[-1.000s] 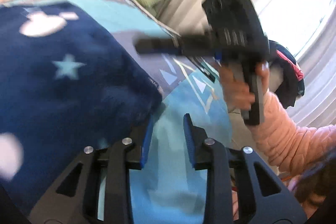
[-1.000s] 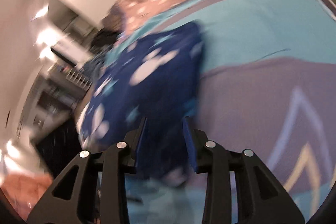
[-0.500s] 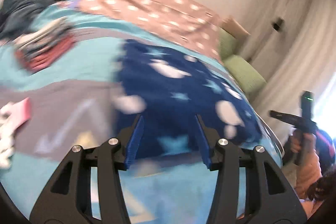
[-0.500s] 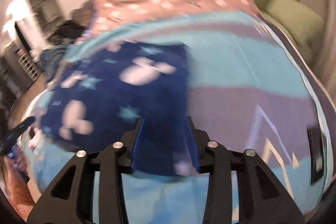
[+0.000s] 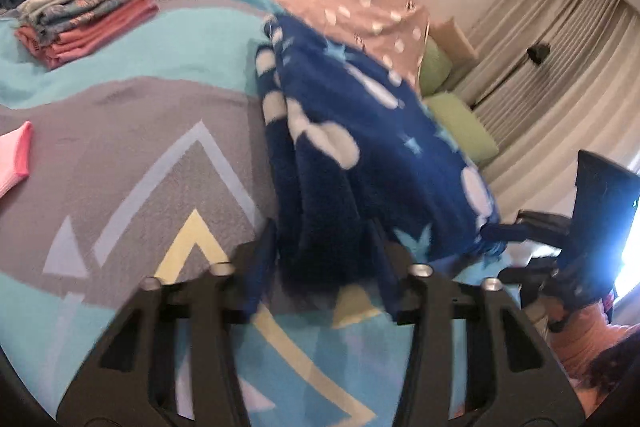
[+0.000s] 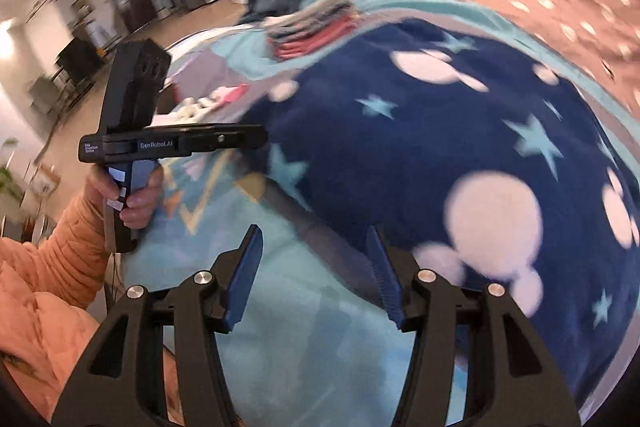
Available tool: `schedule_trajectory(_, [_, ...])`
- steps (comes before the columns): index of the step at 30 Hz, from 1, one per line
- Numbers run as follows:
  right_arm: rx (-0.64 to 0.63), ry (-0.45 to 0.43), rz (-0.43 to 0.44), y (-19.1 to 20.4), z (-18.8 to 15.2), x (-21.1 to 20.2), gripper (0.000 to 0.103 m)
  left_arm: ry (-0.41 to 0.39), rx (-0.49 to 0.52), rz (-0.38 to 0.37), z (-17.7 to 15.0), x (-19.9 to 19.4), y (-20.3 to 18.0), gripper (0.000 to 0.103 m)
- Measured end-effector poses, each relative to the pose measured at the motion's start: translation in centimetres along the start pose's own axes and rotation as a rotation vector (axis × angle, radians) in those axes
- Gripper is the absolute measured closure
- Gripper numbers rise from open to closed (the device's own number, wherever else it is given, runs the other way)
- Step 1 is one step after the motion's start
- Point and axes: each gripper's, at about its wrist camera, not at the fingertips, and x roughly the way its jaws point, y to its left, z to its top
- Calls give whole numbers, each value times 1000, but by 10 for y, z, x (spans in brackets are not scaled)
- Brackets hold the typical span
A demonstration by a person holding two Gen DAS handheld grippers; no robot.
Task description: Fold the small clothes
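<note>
Left gripper (image 5: pixel 324 263) pinching fuzzy navy star-print fleece garment (image 5: pixel 360 131); right gripper (image 6: pixel 316 275) spread, empty. Risk: thick fold slipping out, springing open.

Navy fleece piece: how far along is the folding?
Done: a folded stack sits at the bed's far side. In hand: the left gripper pinches the navy fleece at its near edge; the right gripper is open, its jaws just widened, nothing between them. Left: the fleece lies spread, and a pink item waits.
</note>
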Motion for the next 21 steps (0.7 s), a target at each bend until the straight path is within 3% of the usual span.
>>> schedule_trajectory(4, [301,-15,-76,-69,-41,-26,48,-36,57,6,0,-7,-5,84])
schedule_trajectory(6, [395,1,-162,-90,-62,-32,49,-63,90,33,-2,-14,-7,85])
schedule_trajectory(7, [423,30,-252,-104,-77,-35,51,-59,98,36,-3,-14,-6,85])
schedule_trajectory(8, [436,45,-286,-117,-93,-36,64,-50,100,29,-5,-12,-4,85])
schedule_trajectory(9, [456,21,-263,-126,-104,-39,69,-41,91,20,-6,-9,1,85])
schedule_trajectory(12, [575,-11,-217,-137,-110,-53,67,-32,47,-17,-5,-6,11,85])
schedule_trajectory(15, [476,-10,-288,-111,-88,-70,65,-58,85,-14,-8,-17,4,83])
schedule_trajectory(17, [319,-49,-306,-81,-65,-78,53,-93,86,-17,-9,-28,5,81])
schedule_trajectory(19, [157,-86,-318,-48,-42,-74,45,-142,71,-10,-7,-40,8,62])
schedule_trajectory(21, [17,-82,-274,-15,-23,-53,42,-219,16,29,1,-51,17,55])
